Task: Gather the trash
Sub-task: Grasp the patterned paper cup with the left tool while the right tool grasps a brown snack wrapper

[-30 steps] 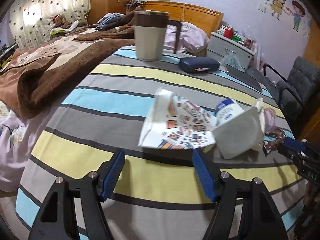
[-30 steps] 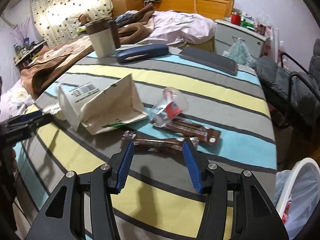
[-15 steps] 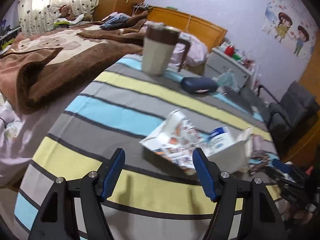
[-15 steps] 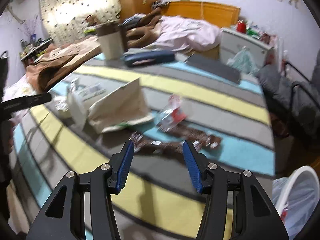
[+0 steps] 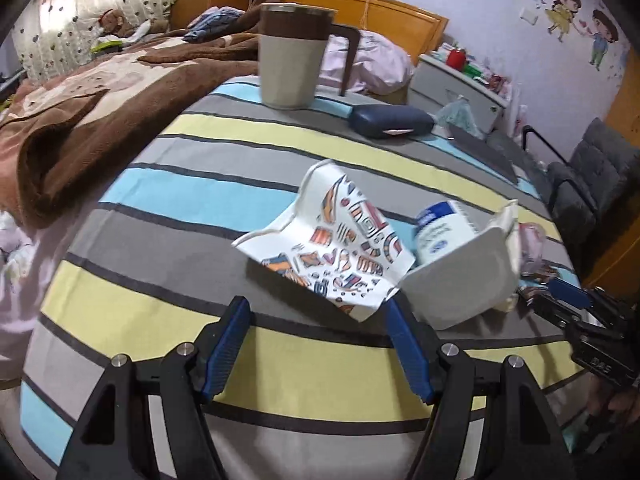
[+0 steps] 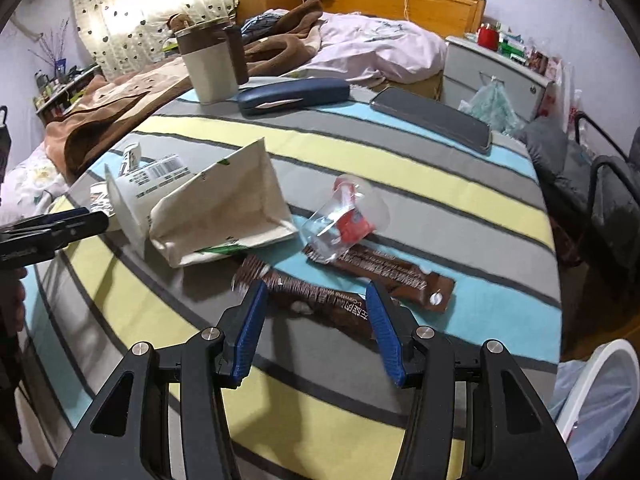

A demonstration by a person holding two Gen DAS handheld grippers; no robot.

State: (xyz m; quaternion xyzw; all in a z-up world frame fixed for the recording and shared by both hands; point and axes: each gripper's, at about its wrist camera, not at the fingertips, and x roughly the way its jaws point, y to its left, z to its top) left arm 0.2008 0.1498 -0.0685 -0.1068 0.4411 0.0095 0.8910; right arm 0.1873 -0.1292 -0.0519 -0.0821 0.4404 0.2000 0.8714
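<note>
On the striped table lie a patterned paper wrapper (image 5: 340,248), a white pill bottle (image 5: 440,232) and a crumpled white paper bag (image 5: 460,280). My left gripper (image 5: 316,304) is open, its fingertips just short of the wrapper's near corner. In the right wrist view the same paper bag (image 6: 224,208) lies beside a clear plastic cup (image 6: 344,220) and two brown snack wrappers (image 6: 384,272). My right gripper (image 6: 316,292) is open, with the nearer brown wrapper (image 6: 320,300) between its fingertips and the pads not pressing on it.
A tall mug (image 5: 292,56), a blue glasses case (image 5: 390,124) and a flat dark device (image 6: 432,124) sit at the table's far side. A white-rimmed bin with a liner (image 6: 592,392) stands off the right edge. A bed lies behind, a grey chair to the right.
The left gripper pulled back from the patterned wrapper and has come close to it again. The right gripper stays over the brown wrapper. Both keep the same opening.
</note>
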